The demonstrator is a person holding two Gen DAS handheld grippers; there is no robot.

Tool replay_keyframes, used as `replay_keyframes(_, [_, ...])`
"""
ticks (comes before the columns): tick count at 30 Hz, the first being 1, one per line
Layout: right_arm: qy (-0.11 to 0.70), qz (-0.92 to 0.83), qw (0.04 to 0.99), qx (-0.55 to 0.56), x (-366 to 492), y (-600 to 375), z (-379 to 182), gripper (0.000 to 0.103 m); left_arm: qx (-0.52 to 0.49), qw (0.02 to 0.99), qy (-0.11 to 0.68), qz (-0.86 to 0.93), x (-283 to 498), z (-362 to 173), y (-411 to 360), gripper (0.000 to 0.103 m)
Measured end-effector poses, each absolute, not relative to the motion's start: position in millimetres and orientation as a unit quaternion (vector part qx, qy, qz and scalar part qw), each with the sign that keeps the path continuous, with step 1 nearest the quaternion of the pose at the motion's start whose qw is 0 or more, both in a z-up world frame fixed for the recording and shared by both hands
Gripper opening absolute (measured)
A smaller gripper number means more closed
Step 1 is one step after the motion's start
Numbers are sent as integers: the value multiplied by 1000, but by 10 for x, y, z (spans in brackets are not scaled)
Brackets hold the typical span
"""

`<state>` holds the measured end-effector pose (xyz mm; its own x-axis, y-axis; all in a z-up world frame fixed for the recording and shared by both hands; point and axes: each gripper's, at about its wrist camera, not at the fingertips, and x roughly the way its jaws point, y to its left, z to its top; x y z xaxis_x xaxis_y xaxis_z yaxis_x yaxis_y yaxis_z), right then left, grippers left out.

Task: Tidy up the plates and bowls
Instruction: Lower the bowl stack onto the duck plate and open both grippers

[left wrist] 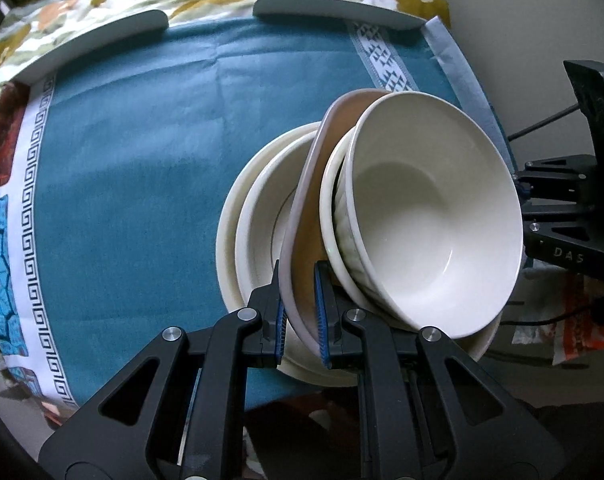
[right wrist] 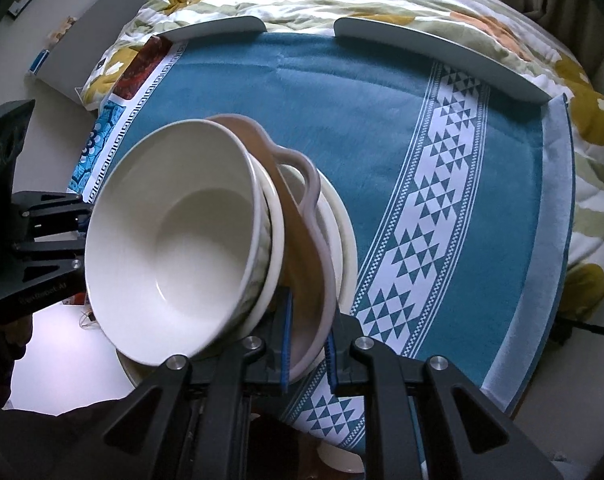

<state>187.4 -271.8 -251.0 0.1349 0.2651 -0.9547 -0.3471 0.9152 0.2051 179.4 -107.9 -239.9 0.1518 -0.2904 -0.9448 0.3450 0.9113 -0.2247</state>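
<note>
I have both grippers, left (left wrist: 300, 316) and right (right wrist: 308, 350), fingers clamped on the tan plate's (left wrist: 302, 216) rim, tilted over the cream plate stack (left wrist: 258, 216); white bowls (left wrist: 430, 216) may slide off.

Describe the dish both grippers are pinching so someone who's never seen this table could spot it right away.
On the blue tablecloth, find the pile of cream dishes at the near edge. The pinkish-brown plate stands tilted in that pile, behind the big white bowl, with the left hand-held gripper and right hand-held gripper each clamped on its rim. It alone is brownish with a wavy edge.
</note>
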Motion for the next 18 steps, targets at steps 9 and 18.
replay_keyframes(9, [620,200,758,-33,1854,-2703,-2547,14,28,759,615,-212,1783,-2476,-1067,10])
replay_keyframes(18, [622,190,759,-27,1832,-2698,-2551,15,42,767,605,-208,1761,-2429,-1057,10])
